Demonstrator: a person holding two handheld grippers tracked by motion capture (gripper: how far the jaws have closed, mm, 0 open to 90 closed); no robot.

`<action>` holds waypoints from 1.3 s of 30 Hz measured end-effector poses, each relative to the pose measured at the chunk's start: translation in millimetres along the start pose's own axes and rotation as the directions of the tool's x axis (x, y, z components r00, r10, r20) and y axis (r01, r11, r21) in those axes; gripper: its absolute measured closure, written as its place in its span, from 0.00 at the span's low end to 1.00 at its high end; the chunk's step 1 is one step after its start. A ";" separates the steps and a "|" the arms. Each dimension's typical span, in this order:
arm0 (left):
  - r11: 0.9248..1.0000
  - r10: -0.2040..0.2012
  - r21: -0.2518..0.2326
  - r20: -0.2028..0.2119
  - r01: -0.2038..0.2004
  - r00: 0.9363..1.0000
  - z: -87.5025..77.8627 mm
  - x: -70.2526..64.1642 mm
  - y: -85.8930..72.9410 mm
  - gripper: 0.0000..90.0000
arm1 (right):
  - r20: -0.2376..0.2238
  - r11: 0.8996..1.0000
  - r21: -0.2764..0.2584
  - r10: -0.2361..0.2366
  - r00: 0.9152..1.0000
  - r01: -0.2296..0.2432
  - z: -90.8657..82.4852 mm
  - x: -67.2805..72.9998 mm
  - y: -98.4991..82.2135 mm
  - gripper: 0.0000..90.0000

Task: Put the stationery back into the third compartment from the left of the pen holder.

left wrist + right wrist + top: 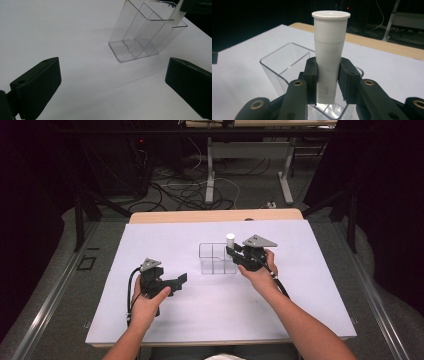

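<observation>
The left tool [167, 282] hangs low with its jaws spread wide and empty; the right tool [234, 254] is clamped, reaching forward.

White table top [165, 245], floor cables [190, 195]

The lower end of the white tube [329, 62] is hidden behind the jaws; its small lettering cannot be clearly read.

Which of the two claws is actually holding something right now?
The right claw, shut on the white glue stick above the clear organizer. The left claw stands open and empty.
</observation>
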State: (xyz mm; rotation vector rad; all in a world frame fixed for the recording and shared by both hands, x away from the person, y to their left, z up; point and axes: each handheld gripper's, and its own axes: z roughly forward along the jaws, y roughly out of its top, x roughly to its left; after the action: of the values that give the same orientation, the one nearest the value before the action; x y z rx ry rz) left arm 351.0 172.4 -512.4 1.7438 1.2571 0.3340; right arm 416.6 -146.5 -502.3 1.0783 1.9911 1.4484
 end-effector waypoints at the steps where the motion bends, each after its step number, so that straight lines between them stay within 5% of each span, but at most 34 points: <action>1: 1.000 -0.002 0.000 0.001 0.002 1.000 0.2 0.1 -0.2 0.00 | 0.000 1.000 0.007 0.006 1.000 -0.006 1.6 0.7 -1.2 0.78; 24: 1.000 0.020 0.016 0.000 -0.020 1.000 4.5 -2.1 -3.2 0.00 | 0.023 0.995 0.101 0.016 1.000 -0.018 10.6 -2.6 -8.4 0.78; 32: 0.999 0.027 0.020 -0.002 -0.027 1.000 4.3 -0.8 -3.2 0.00 | 0.018 0.996 0.086 0.034 0.999 -0.036 10.0 -3.1 -8.5 0.77; 39: 1.000 0.011 0.015 -0.005 -0.011 1.000 5.3 0.9 -2.6 0.00 | 0.014 0.999 0.020 0.050 0.999 -0.050 -1.6 -6.9 -9.1 0.58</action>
State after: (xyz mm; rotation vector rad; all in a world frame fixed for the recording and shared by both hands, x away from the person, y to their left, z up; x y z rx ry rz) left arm 353.4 170.5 -517.5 1.7646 1.2567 0.3358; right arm 416.5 -154.3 -510.8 1.1514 1.9871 1.4449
